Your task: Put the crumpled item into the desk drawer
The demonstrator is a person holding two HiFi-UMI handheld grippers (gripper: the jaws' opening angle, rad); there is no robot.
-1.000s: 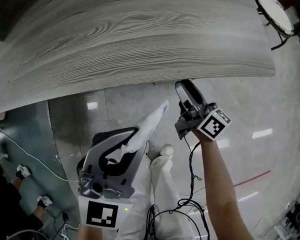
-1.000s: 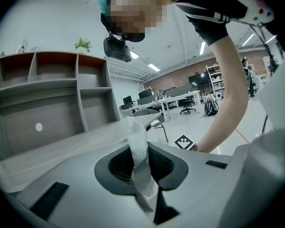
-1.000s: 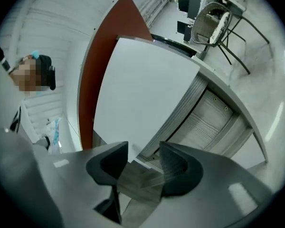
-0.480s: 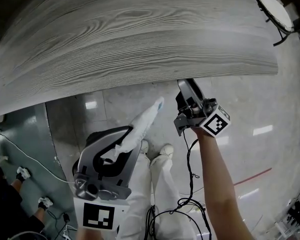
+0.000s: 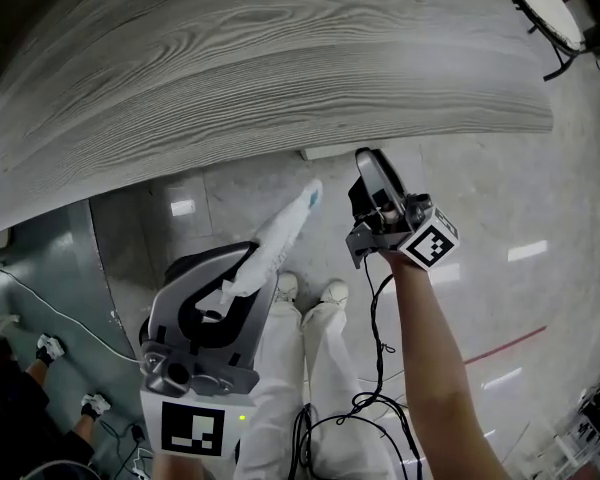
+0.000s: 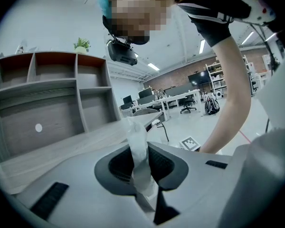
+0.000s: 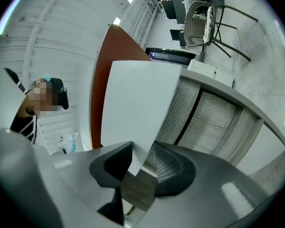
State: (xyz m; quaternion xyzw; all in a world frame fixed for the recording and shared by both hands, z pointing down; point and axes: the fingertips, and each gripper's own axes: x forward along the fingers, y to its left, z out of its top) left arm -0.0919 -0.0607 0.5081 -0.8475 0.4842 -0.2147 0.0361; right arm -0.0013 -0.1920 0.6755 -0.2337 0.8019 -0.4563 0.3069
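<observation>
One drawer (image 5: pixel 350 152): barely out, twelve o'clock; contents hidden.
Left gripper (image 6: pixel 142 175): crumpled item (image 6: pixel 138 146) clamped.
Right gripper (image 7: pixel 141 152): jaws just closed onto drawer front (image 7: pixel 137 108).

Clamped in the left gripper (image 6: pixel 140 146): crumpled item (image 6: pixel 141 167). Caught in the right gripper (image 7: pixel 141 148): desk drawer (image 7: pixel 138 190).

White, twisted into a long thin wad with a blue tip, pinched low between the left fingers (image 6: pixel 115 167) and reaching well past their tips. Wood-grain lip of the drawer filling the gap deep between the right fingers (image 7: pixel 109 163), jaws having just been closing onto it. Broad white panel rising tilted beyond those fingertips.
</observation>
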